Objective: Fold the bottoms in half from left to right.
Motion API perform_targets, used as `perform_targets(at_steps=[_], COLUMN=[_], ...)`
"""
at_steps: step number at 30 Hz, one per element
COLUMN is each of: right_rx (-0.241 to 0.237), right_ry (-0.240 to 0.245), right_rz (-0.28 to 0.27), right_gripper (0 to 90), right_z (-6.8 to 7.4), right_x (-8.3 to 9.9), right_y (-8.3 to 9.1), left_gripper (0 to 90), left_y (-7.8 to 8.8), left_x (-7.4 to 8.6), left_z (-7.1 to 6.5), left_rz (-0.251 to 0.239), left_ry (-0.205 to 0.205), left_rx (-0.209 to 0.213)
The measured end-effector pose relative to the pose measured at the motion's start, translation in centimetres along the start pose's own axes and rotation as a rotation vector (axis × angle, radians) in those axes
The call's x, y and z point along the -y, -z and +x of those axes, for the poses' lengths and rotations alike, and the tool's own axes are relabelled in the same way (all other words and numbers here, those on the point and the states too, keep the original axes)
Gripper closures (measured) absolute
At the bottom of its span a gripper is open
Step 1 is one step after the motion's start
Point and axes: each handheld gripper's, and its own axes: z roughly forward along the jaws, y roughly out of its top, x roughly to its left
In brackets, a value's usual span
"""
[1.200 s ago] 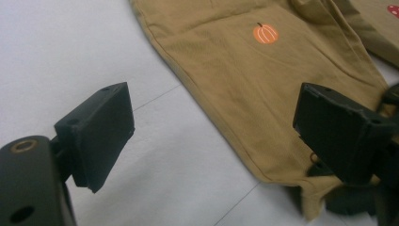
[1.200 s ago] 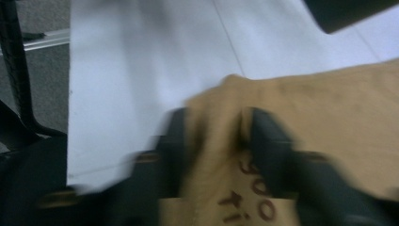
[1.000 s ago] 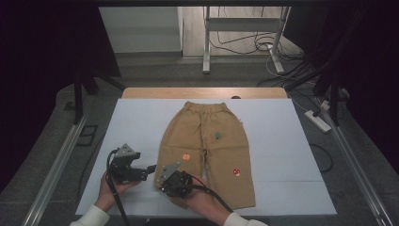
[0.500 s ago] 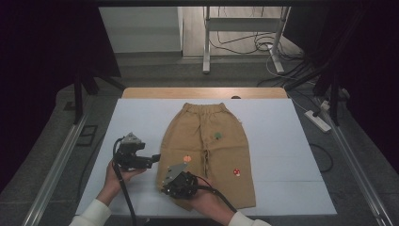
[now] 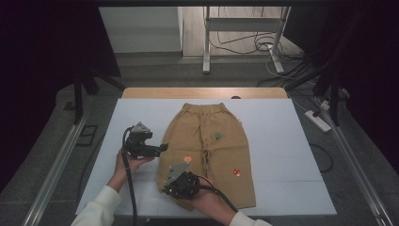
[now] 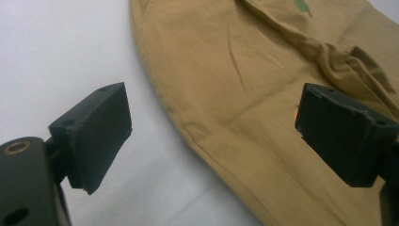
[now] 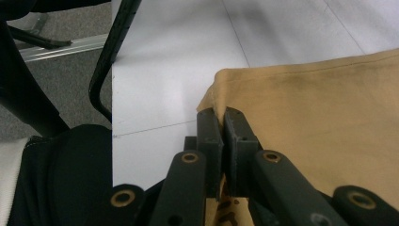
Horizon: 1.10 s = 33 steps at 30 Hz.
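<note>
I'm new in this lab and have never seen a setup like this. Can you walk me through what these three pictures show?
No robot here: a person holds a two-jaw tool in each hand. The high view looks down on a white table from above the person's side. On it lie tan trousers, spread flat. The other two pictures come from cameras riding on the tools, looking along their black jaws. The right tool is shut on the corner of a trouser leg's hem. The left tool is open, its jaws hovering either side of the trousers' outer edge, gripping nothing.
</note>
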Motion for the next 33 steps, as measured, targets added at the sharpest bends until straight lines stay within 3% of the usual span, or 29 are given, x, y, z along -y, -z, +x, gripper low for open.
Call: perform_targets(at_steps=[3,19,33], right_rx=[0.000,-0.017,-0.020], right_ry=[-0.004,-0.014,-0.017], right_rz=[-0.002,-0.007,0.003], right_gripper=[85.8,85.7,85.7], right_z=[0.1,0.1,0.1], right_x=[0.0,0.1,0.3], right_y=[-0.1,-0.2,-0.3], left_gripper=[11.2,11.4,13.7], left_y=[-0.8,-3.2,-5.6], left_x=[-0.5,-2.6,-4.2], left_z=[0.5,1.2,2.8], left_rz=[0.009,0.049,0.072], left_ry=[0.021,0.008,0.041], left_rx=[-0.010,-0.007,-0.026])
